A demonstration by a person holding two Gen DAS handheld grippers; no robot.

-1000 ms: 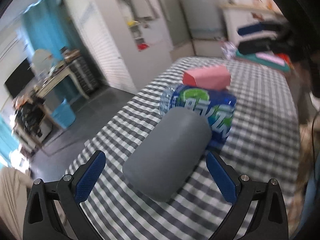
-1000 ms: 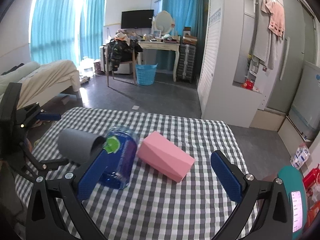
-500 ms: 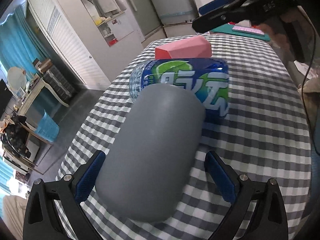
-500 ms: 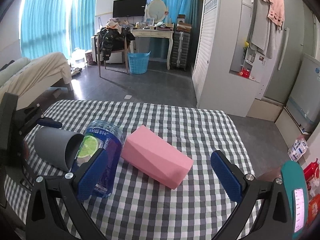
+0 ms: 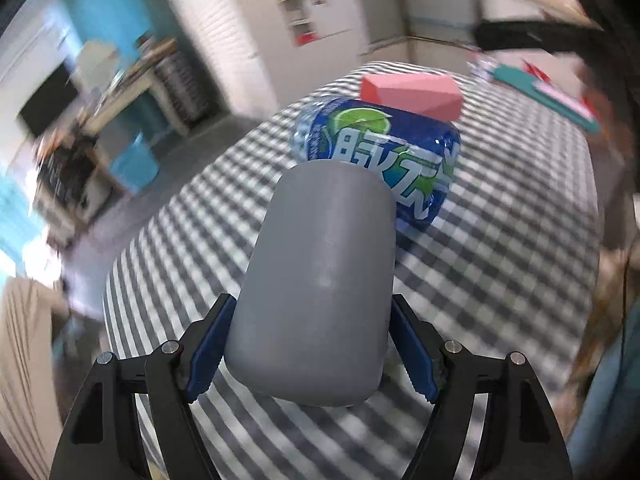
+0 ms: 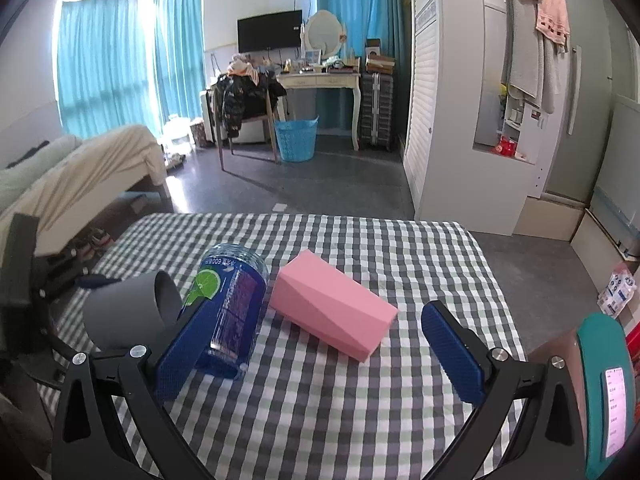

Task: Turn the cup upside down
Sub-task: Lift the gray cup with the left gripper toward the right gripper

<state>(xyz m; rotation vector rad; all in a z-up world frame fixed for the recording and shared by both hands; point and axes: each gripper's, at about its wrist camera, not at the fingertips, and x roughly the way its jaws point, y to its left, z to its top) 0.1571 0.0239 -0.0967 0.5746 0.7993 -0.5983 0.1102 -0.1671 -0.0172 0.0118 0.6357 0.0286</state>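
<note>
Cup (image 5: 320,280) sideways between left tongs (image 5: 310,350)

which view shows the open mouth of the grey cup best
The right wrist view: the grey cup lies on its side there, its dark open mouth facing the blue bottle. The left wrist view shows only the cup's closed base and side wall, clamped by the left gripper.

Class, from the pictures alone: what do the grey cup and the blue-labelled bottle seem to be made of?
Grey cup: probably matte plastic or silicone; even, dull surface without glare. Bottle: likely clear plastic under a glossy printed film label; see-through ridged base.
</note>
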